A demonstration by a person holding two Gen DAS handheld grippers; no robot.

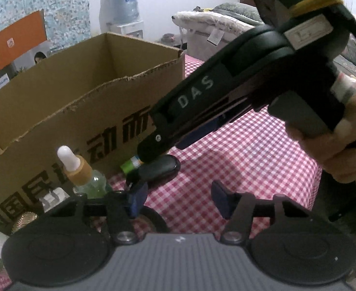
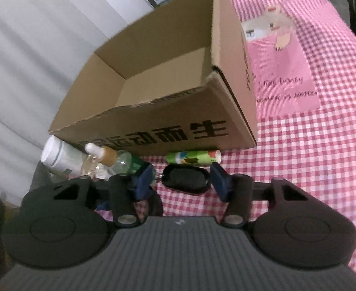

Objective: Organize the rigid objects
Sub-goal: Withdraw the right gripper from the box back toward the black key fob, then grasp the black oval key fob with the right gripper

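A black oval case (image 2: 185, 180) lies on the pink checked cloth in front of an open cardboard box (image 2: 178, 131). My right gripper (image 2: 182, 183) straddles the case; its right pad meets the case's end, and a narrow gap shows at the left pad. In the left wrist view the right gripper (image 1: 163, 149) reaches down from the upper right over the case (image 1: 161, 169). A green printed tube (image 2: 193, 157) lies just behind the case. My left gripper (image 1: 179, 200) is open over bare cloth, near the case, with a dropper bottle (image 1: 80, 169) to its left.
A white jar (image 2: 59, 157) lies left of the dropper bottle (image 2: 110, 157), against the box (image 1: 56, 111). A small white box (image 1: 54, 195) and a gold ribbed object (image 1: 25, 219) sit at lower left. A person's hand (image 1: 343, 145) holds the right gripper. A pink bear patch (image 2: 282, 72) lies right of the box.
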